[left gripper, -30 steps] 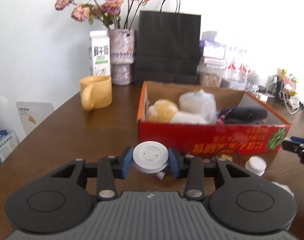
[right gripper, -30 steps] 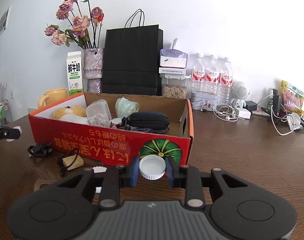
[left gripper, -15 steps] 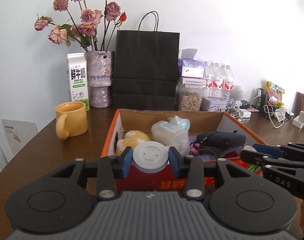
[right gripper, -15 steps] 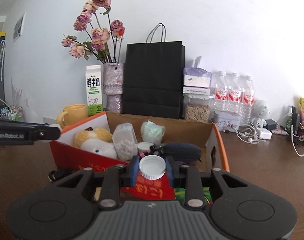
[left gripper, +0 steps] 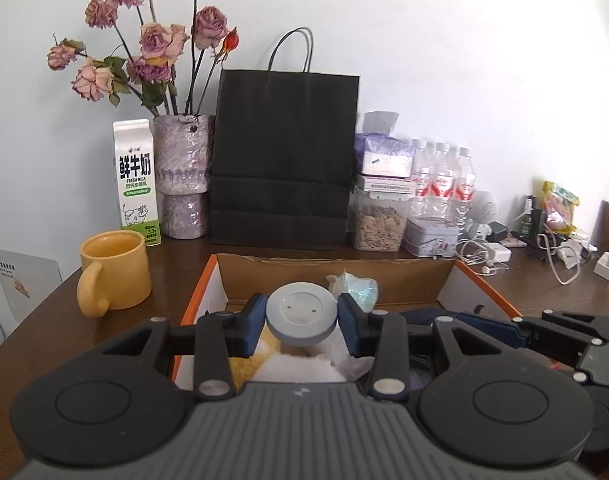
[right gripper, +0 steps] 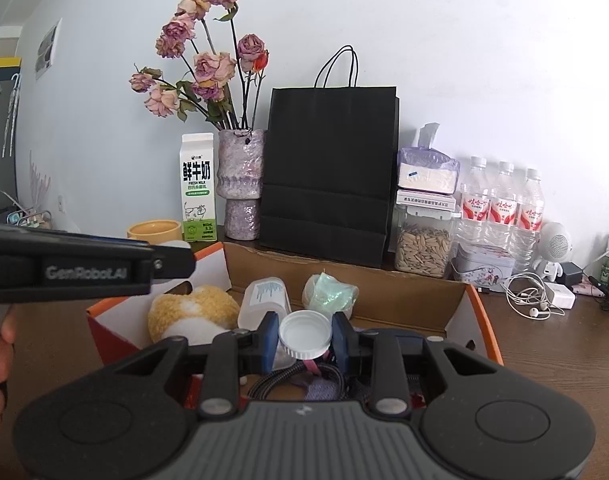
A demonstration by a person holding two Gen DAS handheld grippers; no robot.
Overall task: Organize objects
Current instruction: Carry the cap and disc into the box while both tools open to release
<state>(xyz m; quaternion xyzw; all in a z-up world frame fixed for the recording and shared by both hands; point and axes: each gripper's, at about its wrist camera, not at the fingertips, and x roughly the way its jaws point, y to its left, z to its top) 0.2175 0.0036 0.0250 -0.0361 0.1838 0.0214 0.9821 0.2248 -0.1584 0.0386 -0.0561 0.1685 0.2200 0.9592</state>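
My left gripper (left gripper: 301, 319) is shut on a grey round puck-shaped object (left gripper: 301, 314) and holds it above the open red cardboard box (left gripper: 424, 280). My right gripper (right gripper: 304, 336) is shut on a white bottle cap (right gripper: 305, 334), also above the box (right gripper: 460, 312). The box holds a yellow-and-white plush toy (right gripper: 194, 314), a clear plastic container (right gripper: 264, 300), a pale green wrapped bundle (right gripper: 330, 290) and a dark pouch, mostly hidden. The right gripper shows in the left wrist view (left gripper: 536, 332); the left gripper crosses the right wrist view (right gripper: 84, 268).
A yellow mug (left gripper: 114, 270) stands left of the box. Behind it are a milk carton (left gripper: 135, 182), a vase of dried roses (left gripper: 184, 176), a black paper bag (left gripper: 284, 160), a seed jar (left gripper: 378, 222), water bottles (right gripper: 500, 204), and cables (right gripper: 536, 292) at right.
Both grippers have risen from table level in front of the box and moved forward over it, each still holding its object. They now sit close side by side.
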